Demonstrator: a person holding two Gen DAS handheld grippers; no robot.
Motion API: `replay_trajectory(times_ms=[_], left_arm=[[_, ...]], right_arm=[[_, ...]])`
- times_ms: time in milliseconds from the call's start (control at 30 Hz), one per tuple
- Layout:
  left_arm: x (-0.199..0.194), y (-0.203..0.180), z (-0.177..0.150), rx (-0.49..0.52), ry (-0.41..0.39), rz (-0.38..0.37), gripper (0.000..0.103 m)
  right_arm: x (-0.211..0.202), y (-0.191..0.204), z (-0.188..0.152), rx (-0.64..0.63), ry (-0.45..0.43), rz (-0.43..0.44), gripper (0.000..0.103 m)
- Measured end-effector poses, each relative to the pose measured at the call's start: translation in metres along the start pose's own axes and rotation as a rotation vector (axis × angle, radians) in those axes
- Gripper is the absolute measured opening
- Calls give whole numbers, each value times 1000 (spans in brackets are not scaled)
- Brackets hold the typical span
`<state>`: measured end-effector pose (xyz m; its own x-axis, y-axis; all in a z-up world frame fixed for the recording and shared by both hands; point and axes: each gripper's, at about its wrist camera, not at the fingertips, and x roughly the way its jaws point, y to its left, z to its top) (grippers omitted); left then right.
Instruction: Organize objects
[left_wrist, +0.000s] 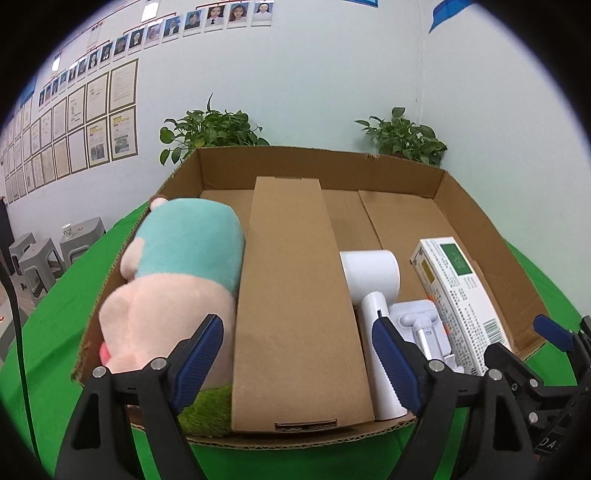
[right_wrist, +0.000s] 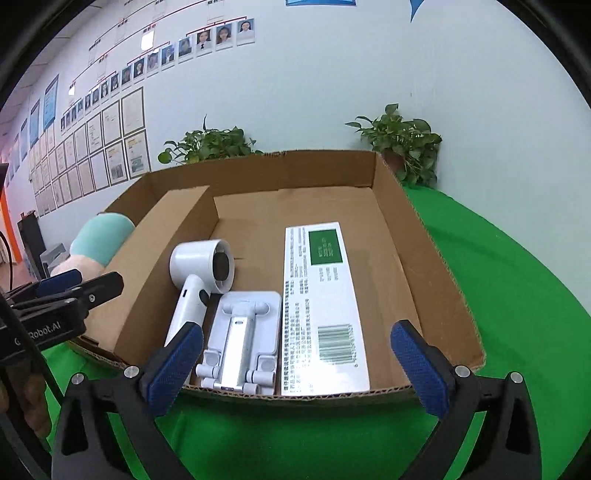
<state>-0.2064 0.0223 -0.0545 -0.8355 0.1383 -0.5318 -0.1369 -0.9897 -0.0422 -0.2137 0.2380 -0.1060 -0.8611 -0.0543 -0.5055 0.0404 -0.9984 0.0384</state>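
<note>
Right wrist view: our right gripper (right_wrist: 295, 363) gapes empty.
We keep the hair dryer (right_wrist: 197, 280) low left, left gripper (left_wrist: 297, 360) open too.

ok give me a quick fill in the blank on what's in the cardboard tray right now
1. The plush toy with the teal top lies on the ____ side of the tall brown cardboard divider box in the left wrist view.
2. The white handheld fan lies beside a folded white ____.
3. The long white carton bears a ____ square.
4. The open cardboard tray rests on a ____ cloth.

Missing: left; phone stand; green; green
</note>
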Motion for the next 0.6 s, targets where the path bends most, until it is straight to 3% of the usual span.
replay_trajectory(times_ms=[333,600], left_arm=[[9,-11,-19,34,-23,48,84],[13,-9,-18,29,1,24,89]], right_arm=[[15,6,-7,-24,23,-16,103],[18,4,-6,-2,34,-27,103]])
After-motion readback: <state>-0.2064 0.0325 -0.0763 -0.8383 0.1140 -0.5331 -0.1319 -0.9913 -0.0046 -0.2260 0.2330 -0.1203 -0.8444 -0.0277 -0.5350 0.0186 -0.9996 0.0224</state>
